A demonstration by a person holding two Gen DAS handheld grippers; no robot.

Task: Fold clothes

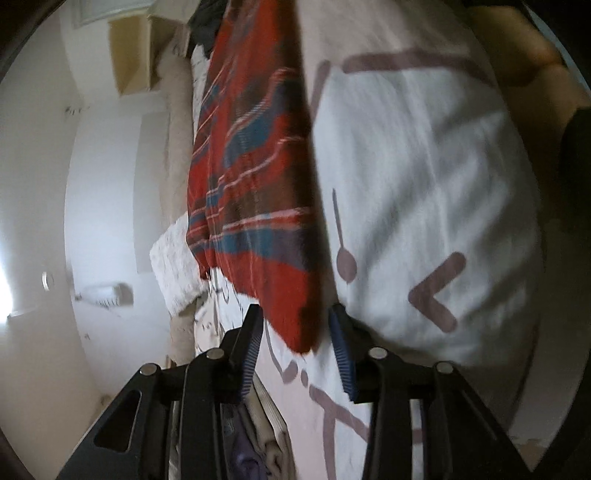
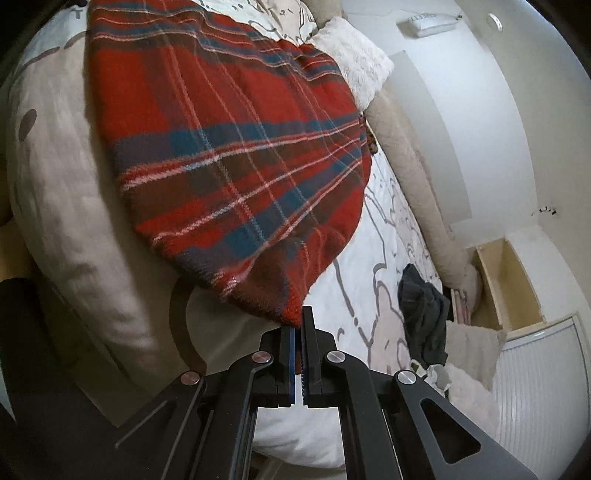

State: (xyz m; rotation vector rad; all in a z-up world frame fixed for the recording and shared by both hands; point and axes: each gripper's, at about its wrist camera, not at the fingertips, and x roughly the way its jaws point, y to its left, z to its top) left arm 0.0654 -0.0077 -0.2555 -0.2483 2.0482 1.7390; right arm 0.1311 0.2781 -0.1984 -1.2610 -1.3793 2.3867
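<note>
Right gripper (image 2: 298,332): jaws pressed together on the near corner of the red plaid garment (image 2: 236,147), a thin edge of cloth pinched between the blue pads. Left gripper (image 1: 301,339): jaws spread wide, the garment's lower corner lying between them; contact with either pad cannot be confirmed owing to blur. The garment lies spread across the bed (image 2: 384,236), which carries a white cover with grey-brown line markings. A dark crumpled garment (image 2: 424,314) rests on the bed to the right, well apart from the plaid. Beyond the plaid sits a white fluffy cushion (image 2: 354,62), beside a long beige bolster (image 2: 410,166) running along the bed's far edge. A wall-mounted air conditioner (image 2: 432,22) is visible furthest off.
</note>
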